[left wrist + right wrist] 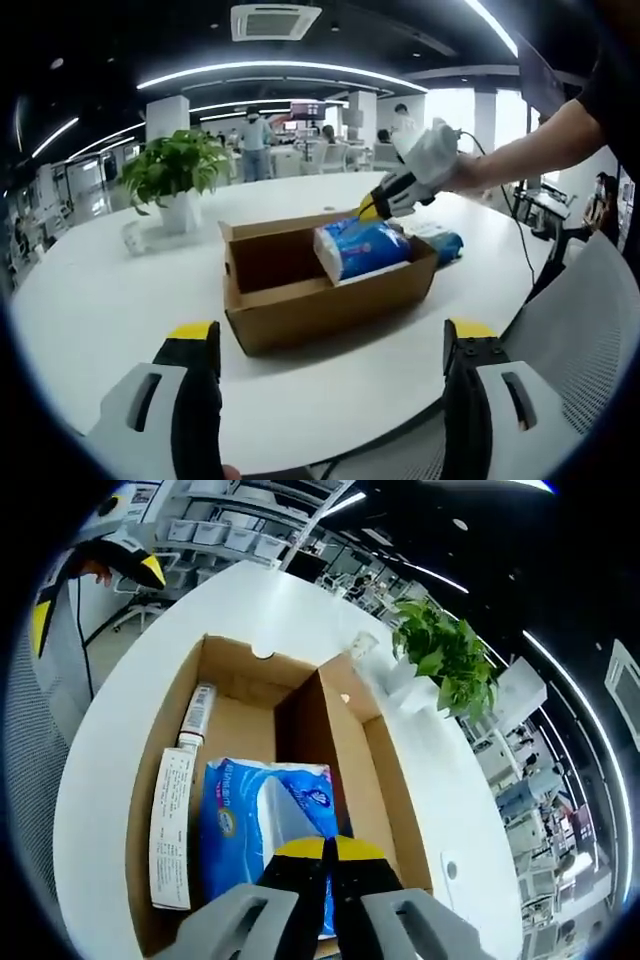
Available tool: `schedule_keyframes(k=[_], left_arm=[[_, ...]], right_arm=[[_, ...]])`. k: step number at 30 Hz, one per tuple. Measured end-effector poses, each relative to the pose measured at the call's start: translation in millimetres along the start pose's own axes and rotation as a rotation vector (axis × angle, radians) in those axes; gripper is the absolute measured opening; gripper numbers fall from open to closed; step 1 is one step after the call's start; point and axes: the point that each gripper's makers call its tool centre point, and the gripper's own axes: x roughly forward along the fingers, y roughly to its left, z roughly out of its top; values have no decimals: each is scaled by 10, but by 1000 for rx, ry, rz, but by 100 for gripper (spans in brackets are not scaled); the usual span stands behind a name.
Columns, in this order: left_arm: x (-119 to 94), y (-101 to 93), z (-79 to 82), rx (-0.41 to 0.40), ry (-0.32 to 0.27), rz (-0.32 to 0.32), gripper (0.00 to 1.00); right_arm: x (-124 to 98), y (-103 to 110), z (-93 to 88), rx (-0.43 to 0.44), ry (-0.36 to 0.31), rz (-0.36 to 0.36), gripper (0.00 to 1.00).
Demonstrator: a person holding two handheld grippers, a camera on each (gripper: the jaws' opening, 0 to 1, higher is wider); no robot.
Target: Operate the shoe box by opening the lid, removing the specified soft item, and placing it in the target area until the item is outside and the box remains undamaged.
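On the round white table [90, 310], the open brown cardboard shoe box [290, 300] holds a crinkly blue-and-white plastic tissue pack [250, 830], which the right gripper [328, 855] pinches, while the left gripper [330, 350] stands spread open

Plain brown corrugated cardboard shoe box [300, 300], unprinted, with a white label strip [172, 825] bearing dark print. Soft plastic-wrapped tissue pack [362, 247]: blue and white, with darker blue lettering. Round tabletop [90, 310]: plain white. Potted plant [175, 170]: green leaves, white pot. Grey-and-black left gripper [330, 345] and white-bodied right gripper [322, 855]: both yellow-tipped.
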Motion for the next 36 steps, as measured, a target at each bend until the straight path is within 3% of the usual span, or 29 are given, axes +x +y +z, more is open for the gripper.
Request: schedule_keyframes(k=[36], left_arm=[[16, -35, -64, 24, 34, -17, 92]], right_arm=[[-586, -329, 512, -67, -120, -54, 0]])
